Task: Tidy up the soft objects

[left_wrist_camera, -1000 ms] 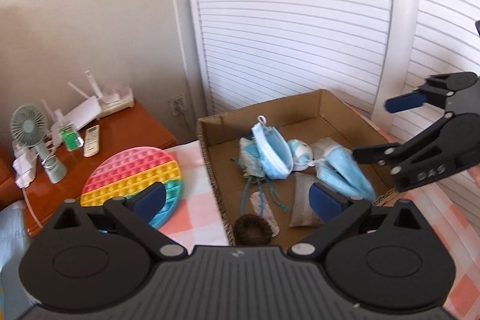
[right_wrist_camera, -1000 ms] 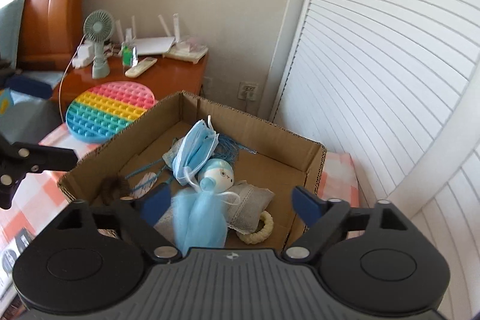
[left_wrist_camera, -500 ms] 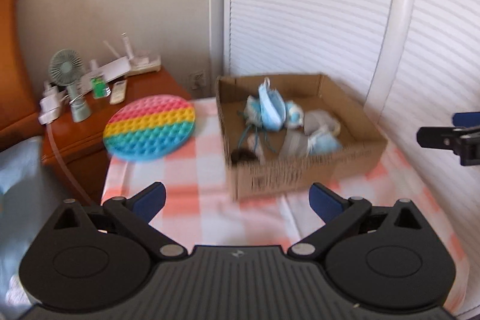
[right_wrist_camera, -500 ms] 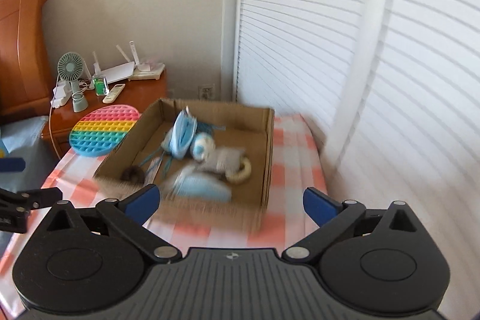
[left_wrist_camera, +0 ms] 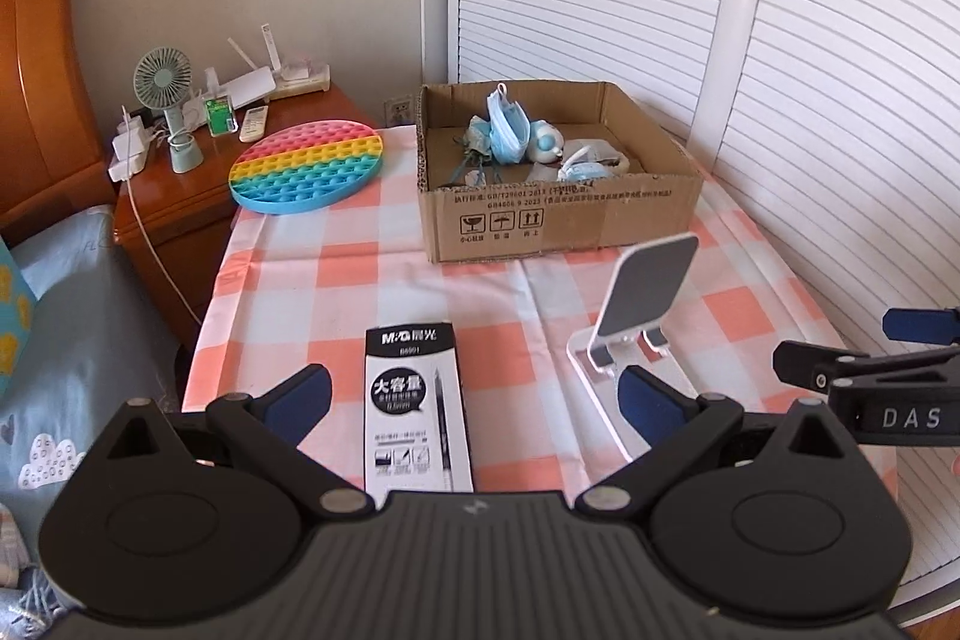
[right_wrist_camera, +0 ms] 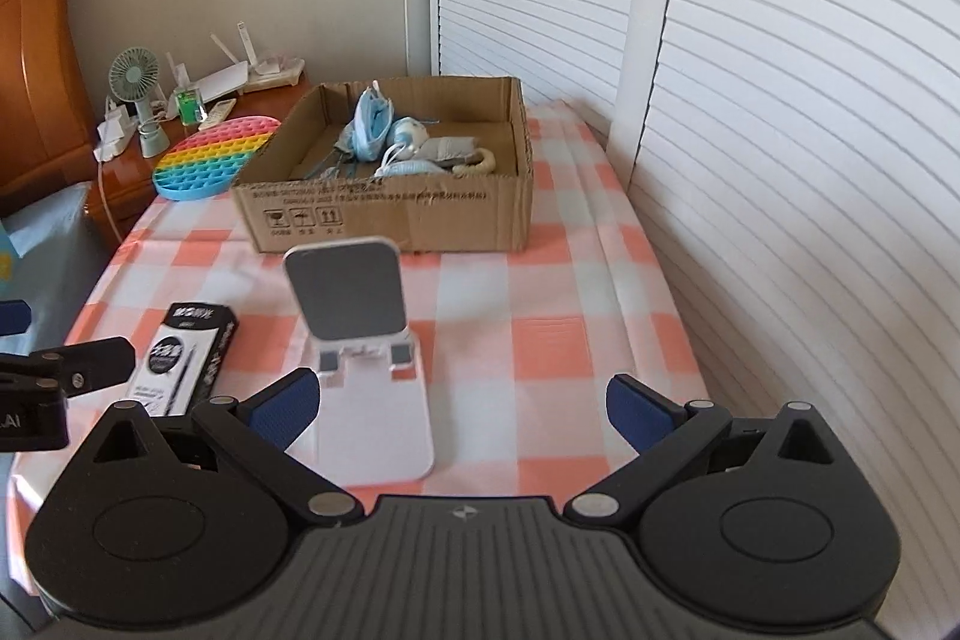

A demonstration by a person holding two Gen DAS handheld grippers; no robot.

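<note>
A cardboard box (left_wrist_camera: 558,214) (right_wrist_camera: 390,214) stands at the far side of the checked table. Inside it lie several soft items: blue face masks (left_wrist_camera: 507,133) (right_wrist_camera: 372,124), a small blue-and-white doll (left_wrist_camera: 546,142), a grey pouch (right_wrist_camera: 447,148) and a cream ring (right_wrist_camera: 477,163). My left gripper (left_wrist_camera: 474,394) is open and empty at the near table edge, far back from the box. My right gripper (right_wrist_camera: 459,403) is open wide with nothing held, over the near end of the table; its fingers (left_wrist_camera: 864,364) show at the right of the left wrist view.
A white phone stand (left_wrist_camera: 645,304) (right_wrist_camera: 360,334) and a black-and-white pen box (left_wrist_camera: 417,406) (right_wrist_camera: 183,364) lie on the near half of the table. A rainbow pop mat (left_wrist_camera: 306,163) (right_wrist_camera: 213,154) lies left of the box. Louvred doors run along the right; a nightstand with a fan (left_wrist_camera: 165,100) stands at left.
Both grippers have pulled well back from over the box to the near table edge. A blue soft item that was between the right fingers now lies in the box.
</note>
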